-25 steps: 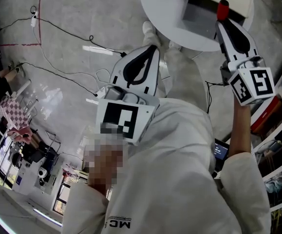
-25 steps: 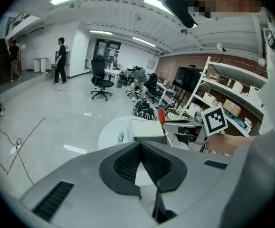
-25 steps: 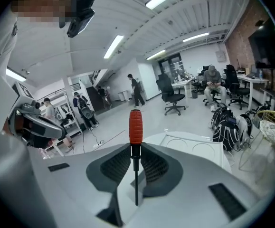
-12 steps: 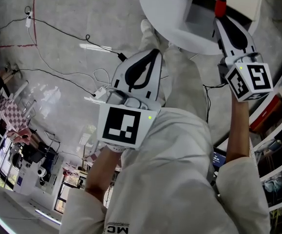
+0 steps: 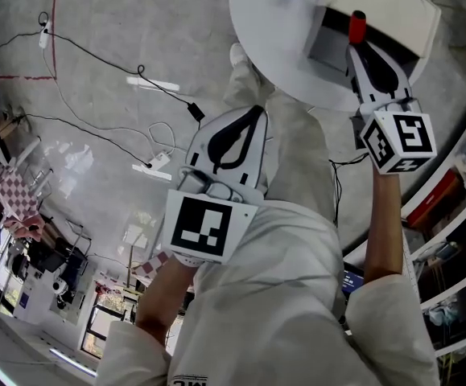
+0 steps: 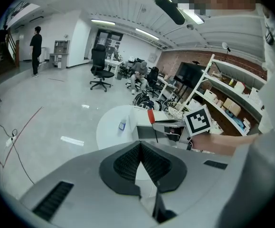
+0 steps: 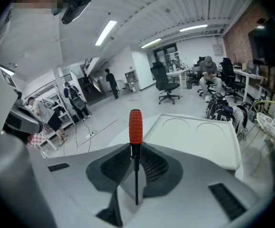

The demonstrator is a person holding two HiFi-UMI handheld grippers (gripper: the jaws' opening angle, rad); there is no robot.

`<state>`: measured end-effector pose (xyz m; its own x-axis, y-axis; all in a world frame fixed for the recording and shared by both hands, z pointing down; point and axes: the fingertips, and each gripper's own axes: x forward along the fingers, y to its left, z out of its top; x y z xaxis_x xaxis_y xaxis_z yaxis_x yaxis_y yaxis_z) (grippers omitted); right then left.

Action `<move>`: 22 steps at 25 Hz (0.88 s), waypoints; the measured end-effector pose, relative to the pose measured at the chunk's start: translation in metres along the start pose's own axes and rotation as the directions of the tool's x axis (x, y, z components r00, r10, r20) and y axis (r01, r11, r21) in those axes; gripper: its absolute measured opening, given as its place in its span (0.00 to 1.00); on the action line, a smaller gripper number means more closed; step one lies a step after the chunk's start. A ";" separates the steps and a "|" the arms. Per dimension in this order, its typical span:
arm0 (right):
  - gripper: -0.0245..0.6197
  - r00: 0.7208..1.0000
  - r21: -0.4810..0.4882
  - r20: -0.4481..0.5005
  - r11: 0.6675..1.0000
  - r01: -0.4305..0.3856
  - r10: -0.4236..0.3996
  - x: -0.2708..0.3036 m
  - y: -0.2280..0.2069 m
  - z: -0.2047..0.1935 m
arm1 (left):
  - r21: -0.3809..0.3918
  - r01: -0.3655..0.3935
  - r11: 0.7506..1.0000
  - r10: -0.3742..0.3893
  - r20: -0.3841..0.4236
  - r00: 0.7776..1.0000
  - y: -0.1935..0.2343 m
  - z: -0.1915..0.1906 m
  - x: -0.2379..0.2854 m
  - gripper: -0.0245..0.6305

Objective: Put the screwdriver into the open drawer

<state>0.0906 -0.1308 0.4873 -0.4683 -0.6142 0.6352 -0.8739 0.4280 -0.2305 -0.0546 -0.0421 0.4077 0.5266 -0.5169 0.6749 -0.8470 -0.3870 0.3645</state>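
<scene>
Progress: the pick-up is judged complete and the placement is not yet done; the carry toward the drawer is judged to be the step in hand.

Left gripper (image 5: 257, 110): its jaws are closed tip to tip, with nothing between them; it is held close to the body, in front of the torso, and pointed forward toward the table (image 5: 261, 30); the left arm (image 5: 164, 296) is bent at the elbow; no part in the placement is apparent.

Table: a round white top, well ahead of the left gripper; a white drawer unit is carried on it, and the drawer (image 5: 327, 45) is seen pulled out, its grey inside exposed; nothing can be made out inside it.

Right gripper (image 5: 354, 48): its jaws are closed on the screwdriver (image 5: 356, 26); the metal shaft is clamped between the pads, and the red handle projects beyond the jaw tips, in line with them; the handle is seen just beside the drawer in the head view; whether it is already over the opening cannot be told.

Right arm (image 5: 385, 215): it is stretched forward and nearly straight, with the gripper aimed at the drawer unit.

Remaining, as judged: the handle is to be brought over the opening, lowered, and released.
</scene>
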 end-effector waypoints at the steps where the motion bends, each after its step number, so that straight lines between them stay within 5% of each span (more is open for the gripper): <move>1: 0.23 1.000 -0.021 -0.018 1.000 0.008 -0.008 0.004 0.000 -0.003 | -0.002 0.000 1.000 0.000 -0.003 1.000 0.002 -0.001 0.000 0.05; 9: 0.23 0.981 -0.205 -0.185 0.978 0.028 -0.067 0.020 -0.014 -0.031 | -0.019 -0.005 1.000 0.004 -0.023 1.000 0.002 -0.007 0.004 0.05; 17: 0.23 0.921 -0.446 -0.362 0.894 -0.032 -0.148 0.031 -0.018 -0.055 | -0.020 0.001 1.000 -0.002 -0.030 1.000 0.004 -0.004 0.007 0.05; 22: 0.23 0.883 -0.417 -0.441 0.908 -0.044 -0.159 0.039 -0.024 -0.080 | -0.012 0.010 1.000 -0.010 -0.035 0.999 0.000 -0.008 0.013 0.05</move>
<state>0.1039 -0.1125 0.5766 -0.2169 -0.3184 0.9228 -0.7182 0.6923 0.0701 -0.0487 -0.0430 0.4214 0.5323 -0.4858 0.6933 -0.8426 -0.3826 0.3789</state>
